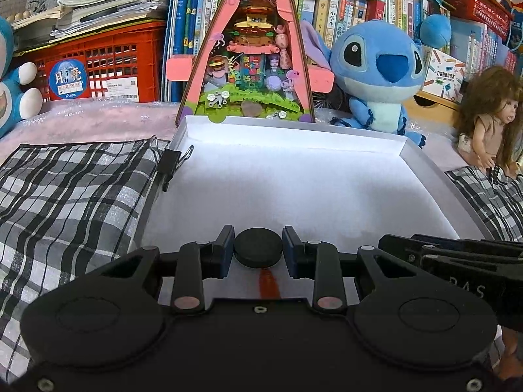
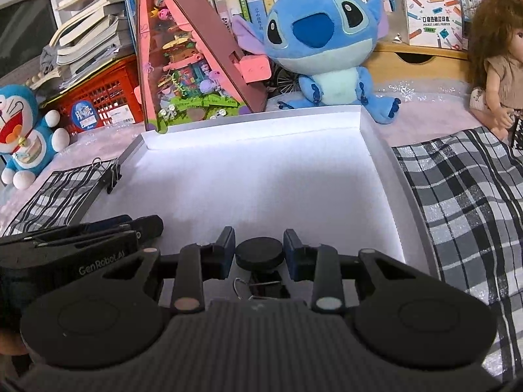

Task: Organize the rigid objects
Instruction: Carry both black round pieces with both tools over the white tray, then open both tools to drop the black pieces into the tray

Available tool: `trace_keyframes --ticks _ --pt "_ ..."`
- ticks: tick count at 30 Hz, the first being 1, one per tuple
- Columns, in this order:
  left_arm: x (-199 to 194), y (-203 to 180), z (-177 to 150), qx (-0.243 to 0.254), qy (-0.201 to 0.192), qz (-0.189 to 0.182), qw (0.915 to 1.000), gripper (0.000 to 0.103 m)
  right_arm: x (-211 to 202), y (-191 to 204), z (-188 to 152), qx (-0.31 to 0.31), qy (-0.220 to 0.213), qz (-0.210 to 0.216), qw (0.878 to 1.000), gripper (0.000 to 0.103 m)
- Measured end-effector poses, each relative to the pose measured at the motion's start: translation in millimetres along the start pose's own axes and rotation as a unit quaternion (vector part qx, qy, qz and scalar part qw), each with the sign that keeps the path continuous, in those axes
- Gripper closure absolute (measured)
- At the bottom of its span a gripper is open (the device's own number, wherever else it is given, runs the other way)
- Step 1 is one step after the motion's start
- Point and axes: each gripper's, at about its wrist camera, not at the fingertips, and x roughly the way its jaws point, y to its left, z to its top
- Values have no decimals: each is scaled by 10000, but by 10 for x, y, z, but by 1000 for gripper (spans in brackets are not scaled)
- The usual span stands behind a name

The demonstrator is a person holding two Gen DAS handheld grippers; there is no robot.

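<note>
Two grippers — left (image 1: 258, 251), right (image 2: 259, 253) — each pinching black disc over white tray (image 1: 294, 150); bookshelves (image 1: 343, 3) behind.

2 black round discs (image 1: 258, 251) (image 2: 259, 252) — each flat between tongs pads, low over white tray (image 1: 294, 150).

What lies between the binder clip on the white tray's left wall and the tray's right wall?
Nothing: only bare white tray floor between the binder clip and the right wall, shown in both wrist views.
</note>
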Motion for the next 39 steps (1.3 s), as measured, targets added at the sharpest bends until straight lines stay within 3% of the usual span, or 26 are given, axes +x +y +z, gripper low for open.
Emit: trace_keyframes --ticks 16,19,30,39 --pt "-28 -36 -51 155 -85 81 9998 73 -35 2 -55 -162 -72 -27 9998 64" --pt "-52 -21 -49 120 -51 82 9999 72 -44 19 -56 -229 -61 -54 9997 49" --pt "-506 8 -82 426 -391 -110 9983 42 -328 -36 -46 -341 -314 77 9989 33" --pt "-959 -34 -290 731 -613 -273 9951 32 -746 48 -222 -743 -702 289 9943 16"
